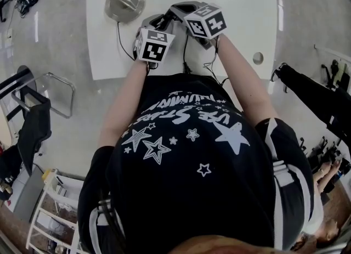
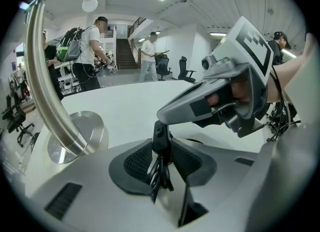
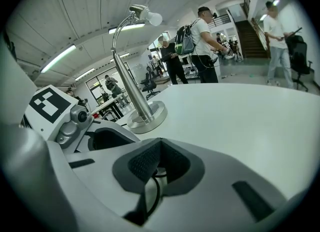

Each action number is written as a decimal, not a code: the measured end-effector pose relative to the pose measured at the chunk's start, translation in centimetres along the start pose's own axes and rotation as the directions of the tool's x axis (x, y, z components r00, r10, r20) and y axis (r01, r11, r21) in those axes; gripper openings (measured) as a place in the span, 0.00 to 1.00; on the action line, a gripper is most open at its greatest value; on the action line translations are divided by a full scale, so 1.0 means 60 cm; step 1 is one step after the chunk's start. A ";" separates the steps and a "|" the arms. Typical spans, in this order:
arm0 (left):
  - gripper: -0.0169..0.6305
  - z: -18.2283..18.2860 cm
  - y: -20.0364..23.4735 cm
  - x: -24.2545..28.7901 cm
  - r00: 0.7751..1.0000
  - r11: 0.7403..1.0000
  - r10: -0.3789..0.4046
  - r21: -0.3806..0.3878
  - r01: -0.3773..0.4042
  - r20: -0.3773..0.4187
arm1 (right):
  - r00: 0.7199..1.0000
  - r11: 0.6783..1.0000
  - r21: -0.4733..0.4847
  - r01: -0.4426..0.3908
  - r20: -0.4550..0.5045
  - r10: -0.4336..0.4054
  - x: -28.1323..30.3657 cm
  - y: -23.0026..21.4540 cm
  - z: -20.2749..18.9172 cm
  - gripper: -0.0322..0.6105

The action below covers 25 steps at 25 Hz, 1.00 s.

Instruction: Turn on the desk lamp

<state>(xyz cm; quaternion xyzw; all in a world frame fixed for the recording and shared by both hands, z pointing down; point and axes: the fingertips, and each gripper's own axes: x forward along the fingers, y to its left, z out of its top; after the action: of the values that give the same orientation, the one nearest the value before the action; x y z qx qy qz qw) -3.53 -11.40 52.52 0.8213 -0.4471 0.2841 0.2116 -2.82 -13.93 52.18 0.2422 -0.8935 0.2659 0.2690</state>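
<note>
The desk lamp has a round metal base [image 1: 125,3] at the white table's [image 1: 241,6] back left, a curved steel arm [image 2: 42,75] and a white bulb [image 3: 150,18] that looks unlit. Its black cord [image 1: 122,39] runs from the base to my grippers near the table's front edge. My left gripper [image 2: 160,163] is shut on the bunched cord [image 2: 159,168], just below a small black block on it [image 2: 159,135]. My right gripper [image 3: 159,168] is tip to tip with the left one. Its pads meet at the front with the cord [image 3: 150,193] between them, and its nose [image 2: 165,111] sits on that block.
A cable hole [image 1: 258,58] lies in the table's right front. A metal stand and a dark chair [image 1: 33,121] are on the floor at left, black gear [image 1: 323,99] at right. Several people [image 3: 202,40] stand beyond the table, well away.
</note>
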 end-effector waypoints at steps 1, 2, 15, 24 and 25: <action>0.22 0.000 0.002 -0.001 1.000 1.000 0.006 0.004 -0.006 0.004 | 1.000 1.000 0.001 -0.001 0.003 0.001 -0.001 0.000 0.001 0.06; 0.23 0.001 0.002 -0.002 1.000 1.000 0.010 0.008 -0.010 0.007 | 1.000 1.000 0.001 -0.002 0.006 0.002 -0.003 0.001 0.001 0.06; 0.25 0.028 -0.009 -0.035 0.996 0.998 0.054 0.007 -0.055 0.073 | 0.999 1.000 -0.026 -0.017 0.032 0.017 -0.059 0.008 0.007 0.06; 0.32 0.066 -0.032 -0.083 0.979 0.990 0.136 0.000 -0.138 0.150 | 0.997 0.998 -0.030 -0.054 0.061 0.056 -0.114 0.019 -0.012 0.06; 0.32 0.068 -0.038 -0.090 0.976 0.988 0.152 -0.004 -0.153 0.158 | 0.996 0.998 -0.029 -0.060 0.065 0.062 -0.123 0.019 -0.018 0.06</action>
<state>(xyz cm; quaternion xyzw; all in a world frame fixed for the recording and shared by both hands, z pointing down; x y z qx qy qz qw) -2.81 -9.41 45.70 0.8055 -0.5229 0.2354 0.1496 2.35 -10.29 48.10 0.2197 -0.9124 0.2537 0.2343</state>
